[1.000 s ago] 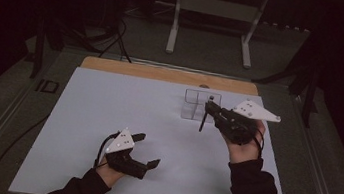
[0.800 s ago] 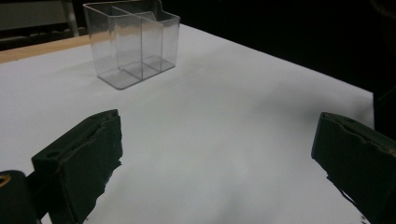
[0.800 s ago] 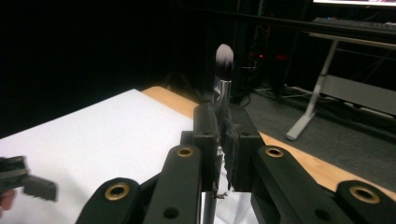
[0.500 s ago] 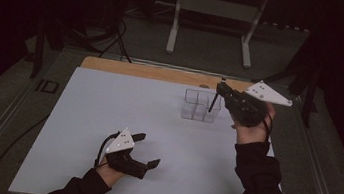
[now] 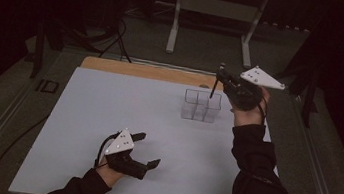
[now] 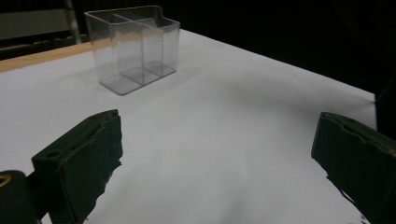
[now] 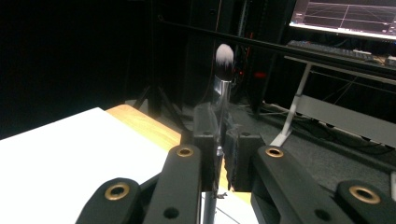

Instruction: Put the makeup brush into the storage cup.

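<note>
Right tongs just carried the white-tipped makeup brush, clamped tight, over the clear plastic divided organizer; drop-in looks next. Left tongs sit wide open.

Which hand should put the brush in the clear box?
The right one, most likely. The right claw is already shut on the brush, bristles up, and is raised right beside the clear box. The left claw is open with nothing between its jaws, low over the white mat, nearer the person.
</note>
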